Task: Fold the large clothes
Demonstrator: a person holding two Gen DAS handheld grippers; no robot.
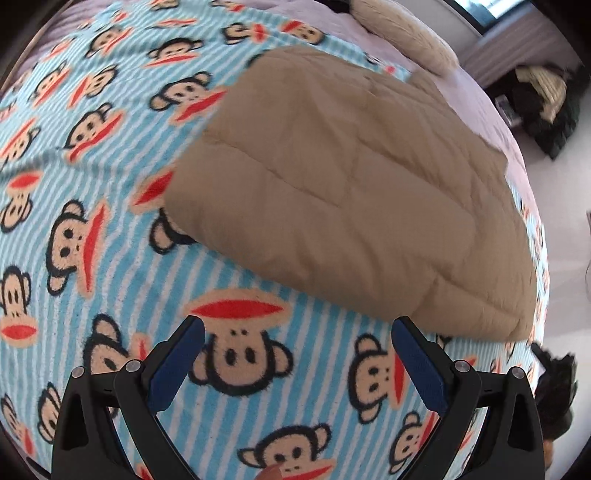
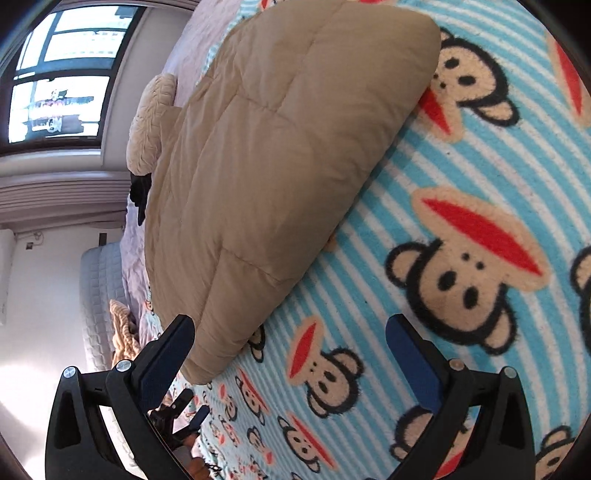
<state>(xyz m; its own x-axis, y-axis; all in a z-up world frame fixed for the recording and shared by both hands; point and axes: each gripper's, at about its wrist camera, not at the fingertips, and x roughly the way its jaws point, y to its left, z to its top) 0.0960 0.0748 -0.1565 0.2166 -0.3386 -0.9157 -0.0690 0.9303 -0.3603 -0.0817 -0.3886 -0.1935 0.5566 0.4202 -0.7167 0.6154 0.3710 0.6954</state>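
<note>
A tan quilted padded garment [image 1: 354,192] lies folded into a thick flat block on a blue-and-white striped monkey-print blanket [image 1: 110,258]. My left gripper [image 1: 295,325] is open and empty, hovering over the blanket just short of the garment's near edge. In the right wrist view the same garment [image 2: 277,158] stretches away up the frame. My right gripper [image 2: 290,325] is open and empty, its left finger beside the garment's near corner. The left gripper [image 2: 188,410] shows small and far off, low in the right wrist view.
The blanket [image 2: 424,314] covers a bed with lilac sheets [image 1: 476,92]. A cream cushion [image 1: 402,33] lies at the bed's head; it also shows in the right wrist view [image 2: 151,122]. Dark clutter [image 1: 543,107] sits on the floor beyond. A window [image 2: 59,74] faces the bed.
</note>
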